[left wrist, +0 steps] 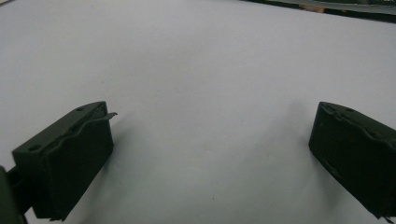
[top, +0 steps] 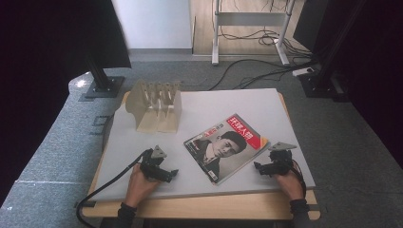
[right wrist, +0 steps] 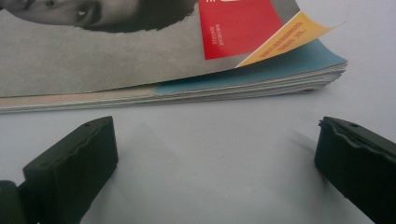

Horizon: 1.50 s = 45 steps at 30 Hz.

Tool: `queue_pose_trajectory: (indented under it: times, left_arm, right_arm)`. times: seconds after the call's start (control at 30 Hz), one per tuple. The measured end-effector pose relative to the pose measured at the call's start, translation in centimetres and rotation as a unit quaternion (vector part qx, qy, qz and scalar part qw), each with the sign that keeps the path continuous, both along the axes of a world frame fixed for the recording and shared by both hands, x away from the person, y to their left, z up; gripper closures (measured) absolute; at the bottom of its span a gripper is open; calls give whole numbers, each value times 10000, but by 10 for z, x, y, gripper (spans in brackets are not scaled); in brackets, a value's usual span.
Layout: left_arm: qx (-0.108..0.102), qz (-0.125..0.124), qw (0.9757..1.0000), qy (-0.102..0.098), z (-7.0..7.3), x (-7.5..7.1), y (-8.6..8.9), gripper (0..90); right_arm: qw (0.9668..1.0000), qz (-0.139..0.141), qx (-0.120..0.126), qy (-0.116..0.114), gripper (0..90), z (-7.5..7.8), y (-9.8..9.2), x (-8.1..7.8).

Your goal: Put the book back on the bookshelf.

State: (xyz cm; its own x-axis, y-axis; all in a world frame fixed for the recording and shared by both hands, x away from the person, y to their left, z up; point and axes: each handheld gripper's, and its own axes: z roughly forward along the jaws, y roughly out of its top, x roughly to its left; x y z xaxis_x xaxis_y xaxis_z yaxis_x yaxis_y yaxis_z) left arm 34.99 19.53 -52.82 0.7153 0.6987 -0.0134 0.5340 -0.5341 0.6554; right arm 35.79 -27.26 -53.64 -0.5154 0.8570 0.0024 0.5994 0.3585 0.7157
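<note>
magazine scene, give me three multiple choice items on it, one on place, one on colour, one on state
1. Where does the magazine lie?
A. on the grey table top, between the two tools
B. inside the wooden rack
C. on the floor

2. What colour is the block in the cover's top corner?
A. green
B. red
C. purple

3. How do the jaws of the right tool stand?
A. shut on the magazine
B. shut on nothing
C. open, with nothing between them

Right letters: 1 A, the high view shows it flat on the table between the left tool and the right one; 2 B, the red block shows in the right gripper view; 3 C, the jaws stand wide apart over bare table, short of the magazine's edge.
</note>
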Motion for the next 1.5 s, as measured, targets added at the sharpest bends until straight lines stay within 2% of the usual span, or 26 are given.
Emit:
queue_pose_trajectory:
  times: [0.2, 0.3, 0.37, 0.47, 0.5, 0.6, 0.73, 0.87, 1.03, 1.23, 1.5]
  left_arm:
    - [-5, 2, 10000, 11, 0, 0, 0, 0]
    - [56, -37, 10000, 57, 2, 2, -1, 0]
    - [-63, -96, 9998, 172, 4, 5, 1, 0]
    - [-143, -135, 9995, 234, 5, 8, 1, 0]
    - [-150, -145, 9995, 230, 6, 9, 1, 0]
    - [102, -232, 9996, 129, 11, 12, -4, 0]
    - [65, -323, 9994, 62, 18, 19, -12, 0]
    - [143, -470, 9988, 9, 26, 29, -23, 0]
    - [87, -606, 9981, 3, 36, 46, -31, 0]
    - [229, -719, 9971, -53, 42, 65, -44, 0]
    - [95, -831, 9965, 1, 44, 87, -65, 0]
  right_arm:
    - [10000, 13, -4, -1, 0, 0, 0, 0]
    - [10000, 4, -4, 20, 0, 1, 0, 0]
    - [10000, 15, -23, 36, 0, 2, 2, 1]
    - [10000, 38, -10, 27, 0, 3, 3, 1]
    - [10000, 56, -17, 21, 0, 5, 4, 1]
    - [10000, 84, -26, -15, 0, 8, 4, 2]
    - [9999, 90, 52, -117, 0, 15, 5, 2]
    - [9997, 99, 93, -211, 0, 21, 6, 4]
    - [9995, 142, 119, -264, 0, 24, 6, 7]
    - [9995, 141, 101, -273, 0, 25, 9, 12]
    - [9995, 113, -25, -306, 0, 31, 13, 26]
